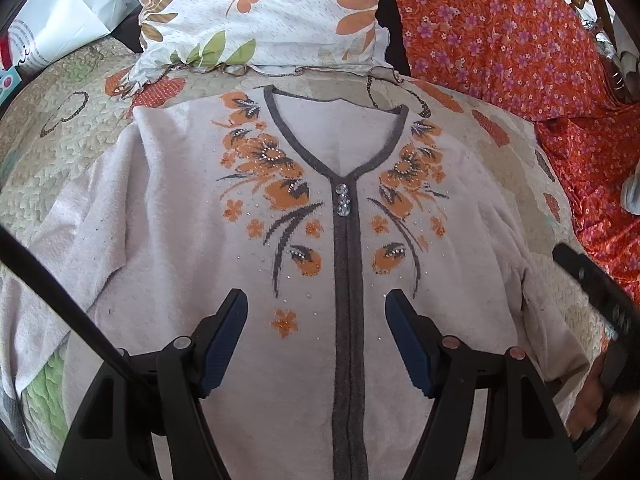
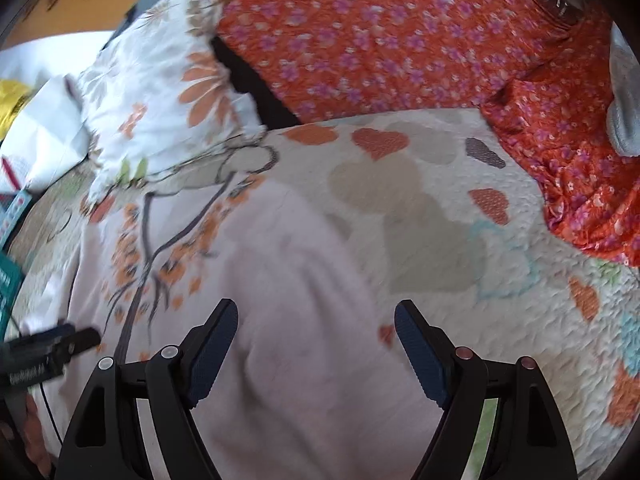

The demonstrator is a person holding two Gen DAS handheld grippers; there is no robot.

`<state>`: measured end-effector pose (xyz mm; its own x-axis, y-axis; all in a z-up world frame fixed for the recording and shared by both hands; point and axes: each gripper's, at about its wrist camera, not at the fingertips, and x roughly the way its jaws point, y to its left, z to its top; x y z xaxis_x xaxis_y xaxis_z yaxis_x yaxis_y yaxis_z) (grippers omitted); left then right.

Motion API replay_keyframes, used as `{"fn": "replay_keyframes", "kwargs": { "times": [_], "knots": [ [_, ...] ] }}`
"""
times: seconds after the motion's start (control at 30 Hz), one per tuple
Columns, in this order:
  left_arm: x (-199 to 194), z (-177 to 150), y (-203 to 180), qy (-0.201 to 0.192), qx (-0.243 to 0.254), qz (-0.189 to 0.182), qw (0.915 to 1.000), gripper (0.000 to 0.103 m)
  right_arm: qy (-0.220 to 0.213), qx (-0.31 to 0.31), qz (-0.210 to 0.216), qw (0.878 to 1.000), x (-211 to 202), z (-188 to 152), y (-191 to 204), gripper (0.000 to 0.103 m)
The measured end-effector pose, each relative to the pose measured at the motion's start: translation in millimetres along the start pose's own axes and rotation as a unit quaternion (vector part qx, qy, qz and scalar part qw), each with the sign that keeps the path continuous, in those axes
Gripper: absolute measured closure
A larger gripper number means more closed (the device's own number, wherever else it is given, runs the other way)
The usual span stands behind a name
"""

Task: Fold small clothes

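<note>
A pale pink cardigan with orange flowers, grey trim and several sparkly buttons lies flat and face up on a quilted bedspread. My left gripper hovers open over its lower front, straddling the grey placket, with nothing between the fingers. In the right wrist view the picture is blurred. There my right gripper stands open above the cardigan's right sleeve and side, also holding nothing. The right gripper's black body shows at the right edge of the left wrist view, and the left gripper's body at the right view's left edge.
A floral white pillow lies just beyond the collar. An orange flowered fabric is heaped at the back right, also seen as orange fabric. The heart-patterned bedspread stretches right of the cardigan. A white bag stands at the back left.
</note>
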<state>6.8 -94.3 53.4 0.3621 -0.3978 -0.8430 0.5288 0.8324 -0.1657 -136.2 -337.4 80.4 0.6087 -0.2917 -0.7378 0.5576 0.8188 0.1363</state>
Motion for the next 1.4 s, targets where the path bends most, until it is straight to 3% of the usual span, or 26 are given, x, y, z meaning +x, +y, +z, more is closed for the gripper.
{"fn": "replay_keyframes", "kwargs": {
  "times": [0.17, 0.37, 0.53, 0.57, 0.63, 0.7, 0.73, 0.9, 0.97, 1.03, 1.07, 1.13, 1.17, 1.2, 1.3, 1.4],
  "knots": [
    [-6, 3, 5, -0.006, -0.009, -0.001, 0.9999, 0.033, 0.038, 0.003, -0.029, 0.999, 39, 32, -26, 0.018],
    [-5, 5, 7, -0.004, -0.013, 0.001, 0.9999, 0.033, 0.093, 0.018, -0.016, 0.995, 82, 46, -38, 0.019],
    [-5, 5, 8, -0.001, -0.015, 0.001, 0.9999, 0.033, 0.121, 0.005, 0.0, 0.993, 100, 44, -21, 0.034],
    [-5, 5, 8, 0.0, -0.016, 0.0, 0.9999, 0.033, 0.127, 0.001, 0.009, 0.992, 101, 42, -16, 0.041],
    [-5, 5, 9, 0.001, -0.019, 0.001, 0.9998, 0.033, 0.147, -0.017, 0.021, 0.989, 106, 35, -4, 0.065],
    [-5, 6, 11, 0.002, -0.022, 0.002, 0.9998, 0.033, 0.15, -0.044, 0.008, 0.988, 106, 37, 6, 0.094],
    [-5, 6, 12, 0.002, -0.024, 0.001, 0.9997, 0.033, 0.156, -0.046, 0.012, 0.987, 106, 43, 5, 0.094],
    [-7, 7, 14, -0.002, -0.03, 0.003, 0.9996, 0.033, 0.11, -0.063, -0.088, 0.988, 106, 97, -5, 0.094],
    [-7, 7, 15, -0.006, -0.029, 0.008, 0.9995, 0.033, 0.096, -0.08, -0.122, 0.985, 114, 114, -3, 0.093],
    [-7, 7, 17, -0.009, -0.028, 0.013, 0.9995, 0.033, 0.111, -0.102, -0.152, 0.977, 127, 121, 1, 0.093],
    [-7, 7, 18, -0.009, -0.028, 0.016, 0.9994, 0.033, 0.116, -0.104, -0.15, 0.976, 126, 122, 2, 0.093],
    [-7, 7, 21, -0.008, -0.031, 0.016, 0.9993, 0.033, 0.113, -0.087, -0.114, 0.983, 104, 118, -4, 0.081],
    [-8, 7, 23, -0.007, -0.034, 0.015, 0.9993, 0.033, 0.116, -0.068, -0.092, 0.987, 89, 111, -9, 0.069],
    [-8, 7, 24, -0.005, -0.037, 0.012, 0.9992, 0.033, 0.121, -0.056, -0.075, 0.988, 76, 104, -12, 0.064],
    [-13, 7, 26, -0.007, -0.044, 0.004, 0.999, 0.033, 0.154, -0.041, -0.004, 0.987, 26, 54, -16, 0.064],
    [-17, 5, 24, -0.012, -0.044, 0.002, 0.9989, 0.032, 0.184, -0.068, 0.032, 0.98, -13, -7, -10, 0.062]
  ]
}}
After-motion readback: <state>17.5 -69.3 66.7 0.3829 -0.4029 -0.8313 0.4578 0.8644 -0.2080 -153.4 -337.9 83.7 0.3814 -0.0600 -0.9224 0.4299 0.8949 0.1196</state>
